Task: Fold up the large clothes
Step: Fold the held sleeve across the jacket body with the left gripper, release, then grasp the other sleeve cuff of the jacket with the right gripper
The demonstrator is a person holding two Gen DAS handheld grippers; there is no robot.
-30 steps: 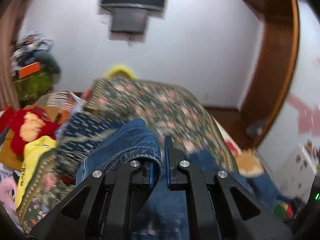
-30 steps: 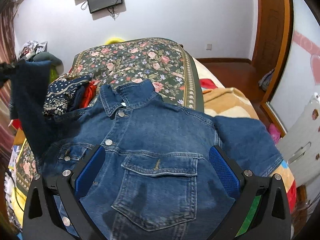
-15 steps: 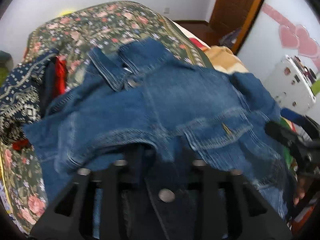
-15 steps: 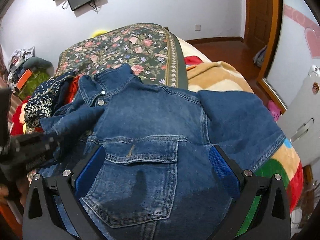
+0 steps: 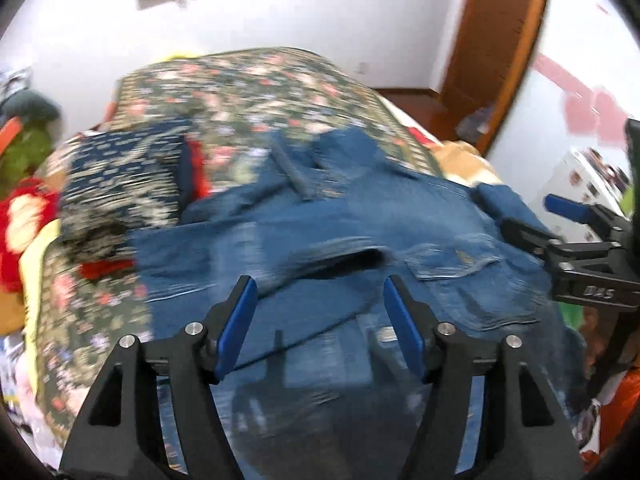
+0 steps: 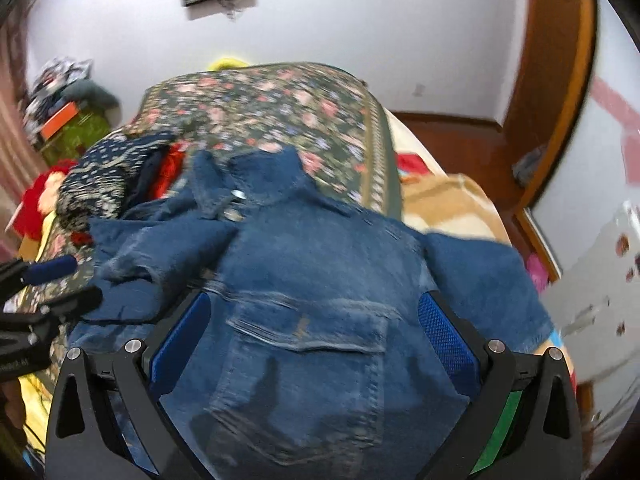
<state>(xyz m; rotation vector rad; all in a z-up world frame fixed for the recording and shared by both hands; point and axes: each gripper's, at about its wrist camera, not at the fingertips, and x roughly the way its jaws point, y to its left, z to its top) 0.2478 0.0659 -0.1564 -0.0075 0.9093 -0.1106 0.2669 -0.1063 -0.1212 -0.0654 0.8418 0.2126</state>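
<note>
A blue denim jacket (image 5: 328, 248) lies front up on the bed, collar toward the far wall. It also shows in the right wrist view (image 6: 320, 292). Its left sleeve (image 6: 160, 256) lies folded over the chest. Its right sleeve (image 6: 484, 280) is spread out to the side. My left gripper (image 5: 318, 304) is open and empty, above the jacket's lower left. My right gripper (image 6: 316, 324) is open and empty over the chest pocket (image 6: 304, 364). The right gripper (image 5: 560, 216) also shows in the left wrist view, at the right sleeve. The left gripper (image 6: 60, 280) shows at the left edge of the right wrist view.
The bed has a dark floral cover (image 6: 260, 108). A pile of patterned navy and red clothes (image 5: 120, 184) lies to the left of the jacket. A tan blanket (image 6: 448, 200) lies at the right. A wooden door frame (image 6: 556, 60) and a white cabinet (image 5: 588, 184) stand at the right.
My left gripper carried the left sleeve over the jacket's chest, let it go and drew back, open. My right gripper stayed open above the pocket.
</note>
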